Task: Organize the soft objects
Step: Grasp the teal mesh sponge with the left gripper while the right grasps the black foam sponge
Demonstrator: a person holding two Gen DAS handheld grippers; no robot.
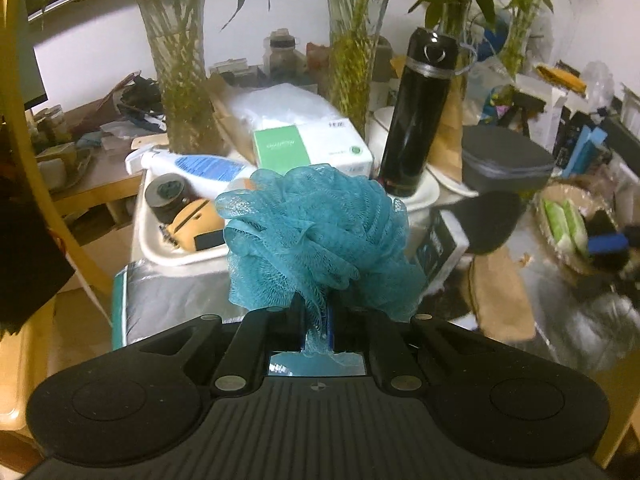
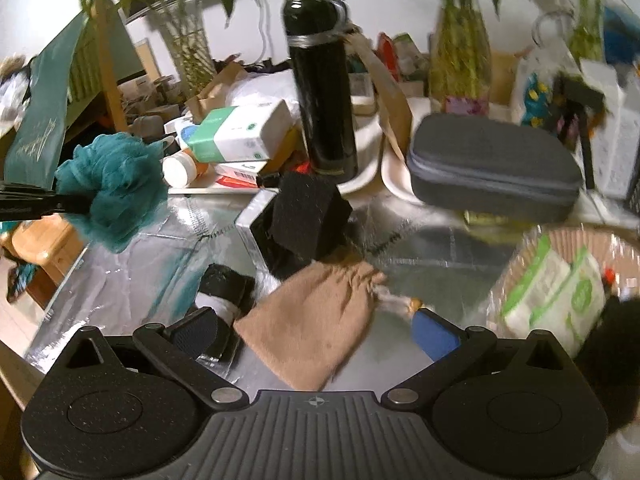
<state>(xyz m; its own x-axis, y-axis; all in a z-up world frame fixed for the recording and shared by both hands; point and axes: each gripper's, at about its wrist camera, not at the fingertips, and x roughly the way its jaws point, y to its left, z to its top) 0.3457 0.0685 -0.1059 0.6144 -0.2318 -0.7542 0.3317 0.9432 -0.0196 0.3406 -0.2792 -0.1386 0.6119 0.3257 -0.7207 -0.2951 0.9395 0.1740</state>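
above the foil-covered worktop (image 2: 132,256) the left claw (image 1: 318,320) pinches the teal loofah (image 1: 316,236), mid-carry; next likely the basket (image 2: 516,248). right claw (image 2: 320,332) spread, empty.

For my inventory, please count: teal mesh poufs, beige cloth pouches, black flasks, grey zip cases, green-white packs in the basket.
Teal mesh pouf: 1
Beige cloth pouch: 1
Black flask: 1
Grey zip case: 1
Green-white packs: 2
Total: 6

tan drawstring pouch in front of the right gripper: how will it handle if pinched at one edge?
The tan pouch lies flat and wrinkled on the foil-covered table, so it probably droops when lifted. It looks thin, likely light. The open right gripper may drag it across the foil rather than lift cleanly.
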